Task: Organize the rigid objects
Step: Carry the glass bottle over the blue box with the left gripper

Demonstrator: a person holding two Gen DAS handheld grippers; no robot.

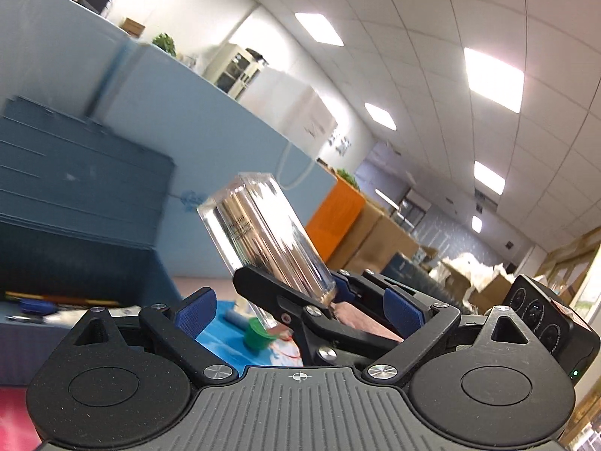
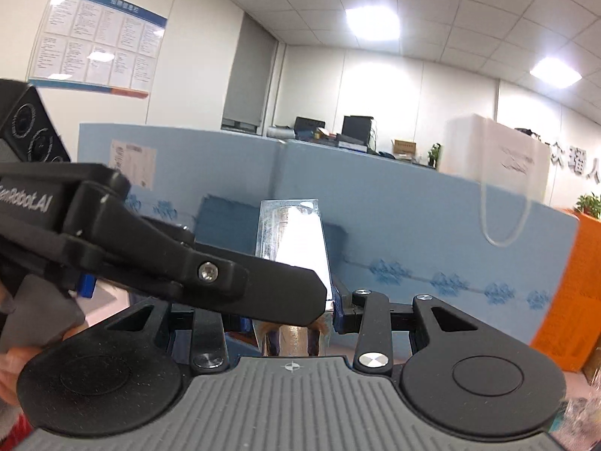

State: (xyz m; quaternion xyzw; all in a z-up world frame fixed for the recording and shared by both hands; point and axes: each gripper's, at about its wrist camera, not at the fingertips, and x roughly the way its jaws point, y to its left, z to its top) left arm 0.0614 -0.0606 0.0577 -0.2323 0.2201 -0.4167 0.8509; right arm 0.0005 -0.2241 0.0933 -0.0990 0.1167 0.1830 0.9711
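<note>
Right hand-held gripper (image 2: 293, 312) clamps the clear box (image 2: 289, 233) at its lower end. Left hand-held gripper (image 1: 300, 310) gapes open around the box. The box is probably stiff, light and slick, so grip its flat sides.

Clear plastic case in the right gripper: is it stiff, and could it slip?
Probably stiff: the clear case shows straight edges while the right gripper pinches only its lower end. Its glossy walls may slip or pivot there.
</note>
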